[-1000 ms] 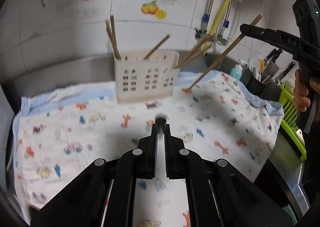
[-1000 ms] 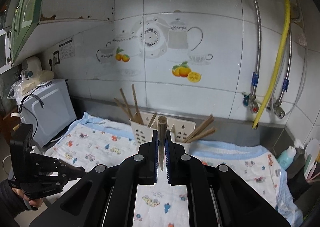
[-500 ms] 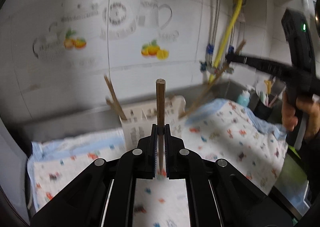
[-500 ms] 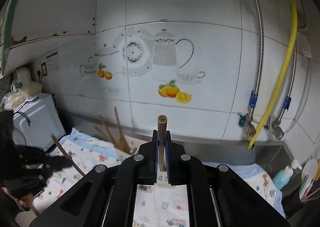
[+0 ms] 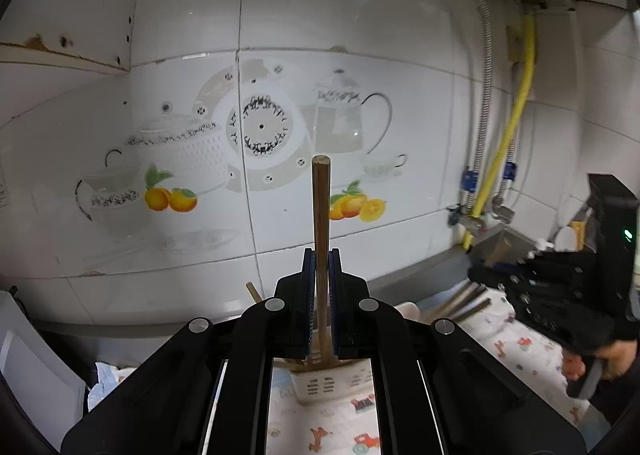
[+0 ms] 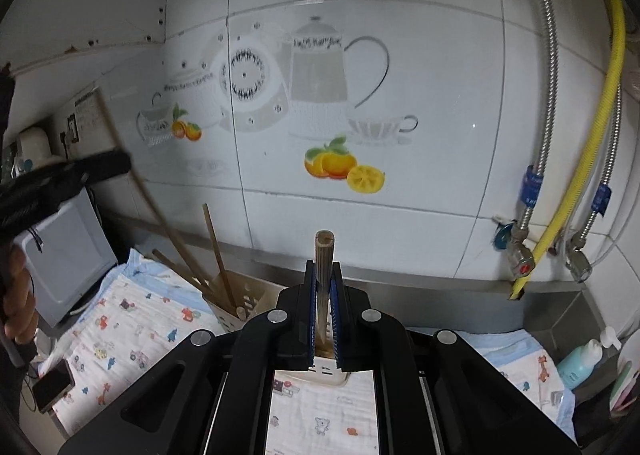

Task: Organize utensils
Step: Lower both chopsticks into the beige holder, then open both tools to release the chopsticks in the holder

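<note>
Higher than before, left gripper (image 5: 320,255), chopstick (image 5: 321,223) upright

Left gripper (image 5: 320,267): black plastic frame, four round silver screws across it, blue ribbed pads inside the fingers. Right gripper (image 6: 323,279): same build, black pistol-style handle with a small green light.

Utensil holder (image 6: 256,305) low centre-left of the right wrist frame, on patterned cloth (image 6: 132,319), chopsticks (image 6: 218,255) standing in it. Tiled wall (image 6: 400,215) behind. Pipes (image 6: 548,159) right; bottle (image 6: 580,359) lower right.
</note>
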### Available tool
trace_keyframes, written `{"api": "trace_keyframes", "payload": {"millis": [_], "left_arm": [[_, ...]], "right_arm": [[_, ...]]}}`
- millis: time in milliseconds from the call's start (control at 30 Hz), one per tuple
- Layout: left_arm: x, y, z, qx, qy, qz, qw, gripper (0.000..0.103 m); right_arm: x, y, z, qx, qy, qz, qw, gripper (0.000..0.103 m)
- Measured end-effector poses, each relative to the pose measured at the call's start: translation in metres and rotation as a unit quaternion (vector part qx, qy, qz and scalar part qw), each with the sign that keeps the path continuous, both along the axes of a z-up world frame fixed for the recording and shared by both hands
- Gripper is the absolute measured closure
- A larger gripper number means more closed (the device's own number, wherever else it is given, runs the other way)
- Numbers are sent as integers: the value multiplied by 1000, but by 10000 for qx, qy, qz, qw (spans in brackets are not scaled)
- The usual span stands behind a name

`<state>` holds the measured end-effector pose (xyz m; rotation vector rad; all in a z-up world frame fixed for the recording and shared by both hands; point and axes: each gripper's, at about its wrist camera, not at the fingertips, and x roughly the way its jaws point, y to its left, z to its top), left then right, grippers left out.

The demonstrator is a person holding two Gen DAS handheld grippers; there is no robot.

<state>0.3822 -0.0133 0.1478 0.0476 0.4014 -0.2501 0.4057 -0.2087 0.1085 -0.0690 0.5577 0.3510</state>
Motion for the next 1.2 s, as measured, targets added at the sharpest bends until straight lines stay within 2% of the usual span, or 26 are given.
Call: {"api": "trace_keyframes", "payload": {"millis": [367,567,767,800,833,867,900,933,1067,1133,1167,1200], "left_arm": [[36,-7,-52,179,619,118,9979,98],[42,-3,-64,65,800,135,9967,97],[37,-1,-62,19,772,164,9969,95],[35,0,-61,0,767,141,9970,93],[33,1,-60,-25,767,137,9970,84],[30,2,-58,-31,754,183,9970,76],[26,3,-56,-47,700,206,9973,62],[21,4,-53,-67,632,212,9978,58],[4,8,-47,-157,578,264,9979,58],[-4,10,-46,-170,560,282,9979,58],[-8,11,-46,-175,554,294,9979,57],[-14,13,-47,-191,567,305,9977,52]], "right_arm": [[12,5,-27,-42,255,85,9996,97],[13,6,-33,-61,300,75,9995,95],[11,5,-31,-74,256,48,9996,95],[9,4,-30,-80,248,42,9997,94],[8,3,-29,-80,240,32,9997,94],[6,2,-28,-71,228,14,9997,89],[4,1,-27,-56,219,3,9997,84],[0,-1,-25,-38,193,-18,9998,84],[-14,-5,-19,1,133,-52,9999,83],[-23,-8,-17,21,87,-100,9999,77],[-29,-9,-17,35,70,-125,9999,75],[-34,-10,-17,43,58,-130,9999,75]]}}
